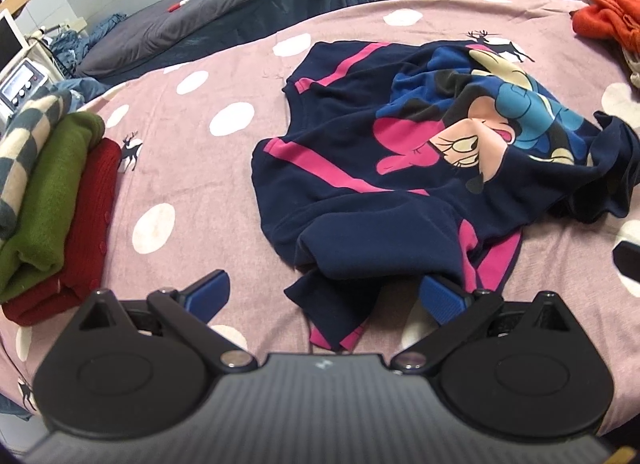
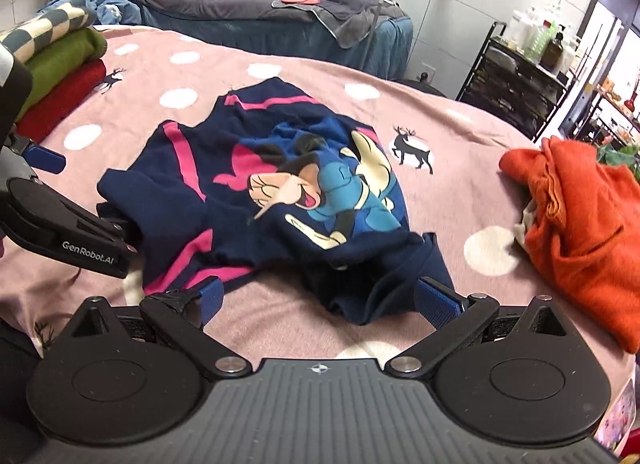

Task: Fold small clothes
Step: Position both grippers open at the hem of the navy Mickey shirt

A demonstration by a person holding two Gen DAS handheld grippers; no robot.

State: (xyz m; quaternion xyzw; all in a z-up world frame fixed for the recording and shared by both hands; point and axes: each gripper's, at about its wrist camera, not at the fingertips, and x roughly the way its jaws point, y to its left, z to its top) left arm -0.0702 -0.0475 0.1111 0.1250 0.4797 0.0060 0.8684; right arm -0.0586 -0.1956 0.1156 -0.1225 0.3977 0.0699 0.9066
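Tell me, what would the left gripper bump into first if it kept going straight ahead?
Most likely the crumpled navy cartoon-print shirt with pink stripes. The open left gripper already has the shirt's near edge between its blue fingers, so cloth comes first, though exact depth is hard to judge.

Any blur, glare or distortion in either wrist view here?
Left wrist: sharp, strong fisheye bending the pink polka-dot bedspread, no glare. Right wrist: the orange knitted garment and shelving at the right edge look slightly smeared; the navy cartoon-print shirt stays clear.
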